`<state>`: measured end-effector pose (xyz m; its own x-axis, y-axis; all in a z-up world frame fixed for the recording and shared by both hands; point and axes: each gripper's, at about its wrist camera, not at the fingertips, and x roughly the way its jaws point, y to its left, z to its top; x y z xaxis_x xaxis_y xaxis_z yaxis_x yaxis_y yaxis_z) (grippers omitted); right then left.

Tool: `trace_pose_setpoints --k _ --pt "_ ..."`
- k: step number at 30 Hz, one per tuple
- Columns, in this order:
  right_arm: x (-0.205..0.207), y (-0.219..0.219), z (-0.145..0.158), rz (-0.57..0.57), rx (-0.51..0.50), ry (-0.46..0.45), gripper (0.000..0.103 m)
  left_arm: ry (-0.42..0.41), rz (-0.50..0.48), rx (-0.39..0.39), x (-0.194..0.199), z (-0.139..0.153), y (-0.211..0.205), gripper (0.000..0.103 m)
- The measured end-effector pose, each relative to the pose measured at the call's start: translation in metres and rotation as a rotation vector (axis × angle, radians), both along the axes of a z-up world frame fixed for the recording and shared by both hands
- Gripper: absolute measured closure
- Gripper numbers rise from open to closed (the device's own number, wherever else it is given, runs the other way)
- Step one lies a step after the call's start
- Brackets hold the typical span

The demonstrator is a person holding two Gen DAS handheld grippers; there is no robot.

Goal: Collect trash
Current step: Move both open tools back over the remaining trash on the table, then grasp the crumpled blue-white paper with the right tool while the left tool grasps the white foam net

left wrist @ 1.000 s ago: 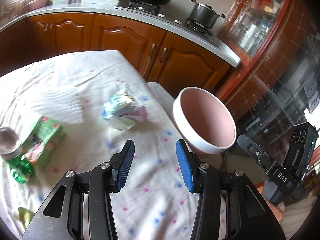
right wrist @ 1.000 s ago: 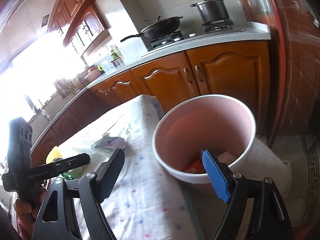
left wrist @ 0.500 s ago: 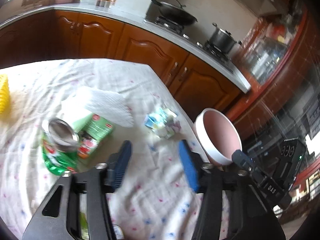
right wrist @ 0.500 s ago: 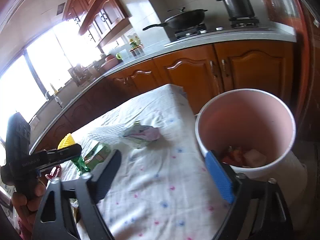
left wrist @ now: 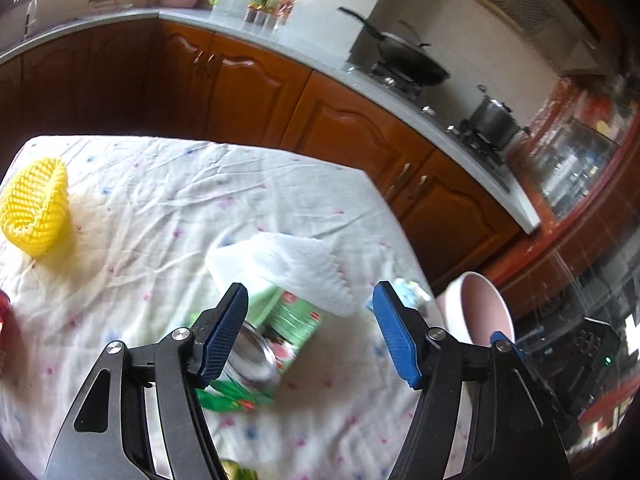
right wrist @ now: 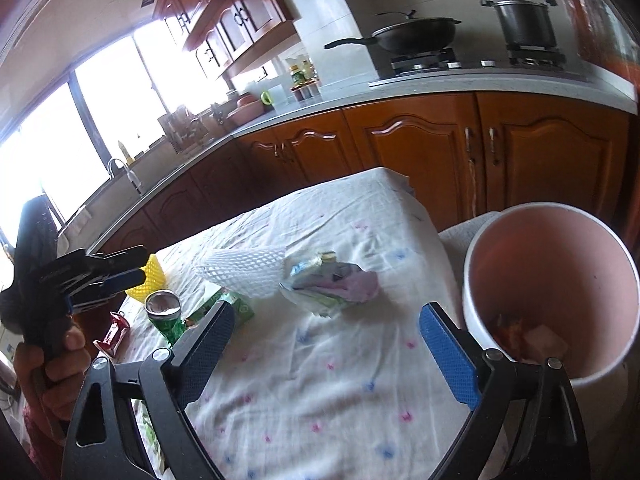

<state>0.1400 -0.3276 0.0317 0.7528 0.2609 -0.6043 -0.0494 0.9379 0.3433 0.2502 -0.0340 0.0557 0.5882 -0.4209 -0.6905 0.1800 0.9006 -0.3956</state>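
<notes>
Partly done, by the look of it: some scraps already lying in the pink bin (right wrist: 548, 280), just past the right edge of the table (right wrist: 320, 380). Still left on the cloth: can (right wrist: 163, 314), green carton (left wrist: 288, 320), white foam net (right wrist: 244, 268), crumpled wrappers (right wrist: 332, 284), yellow net (left wrist: 34, 210), red wrapper (right wrist: 114, 334). Left hand-held gripper (left wrist: 310, 334) empty and opening above can and carton; right hand-held gripper (right wrist: 324, 344) wide, empty, nearest the wrappers. Bare cloth ahead of the right one; clutter close-packed on the left.
</notes>
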Motion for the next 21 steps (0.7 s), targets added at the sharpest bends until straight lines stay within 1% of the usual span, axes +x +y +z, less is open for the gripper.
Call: trace_pose_setpoints --k 4,7,15,21 --pt "0.016 0.011 0.0 0.026 -0.017 0.002 0.008 0.055 0.005 -0.014 0.021 -0.011 0.004 0.037" --pt "0.026 0.019 -0.002 0.044 -0.036 0.001 0.008 0.082 -0.004 -0.004 0.031 -0.017 0.0 0.037" --pt "0.053 0.037 -0.02 0.099 -0.087 0.031 0.008 0.134 -0.038 0.067 0.051 -0.033 -0.019 0.037" --pt "0.067 0.038 -0.038 0.099 -0.105 0.063 0.009 0.159 -0.055 0.144 0.058 -0.046 -0.033 0.038"
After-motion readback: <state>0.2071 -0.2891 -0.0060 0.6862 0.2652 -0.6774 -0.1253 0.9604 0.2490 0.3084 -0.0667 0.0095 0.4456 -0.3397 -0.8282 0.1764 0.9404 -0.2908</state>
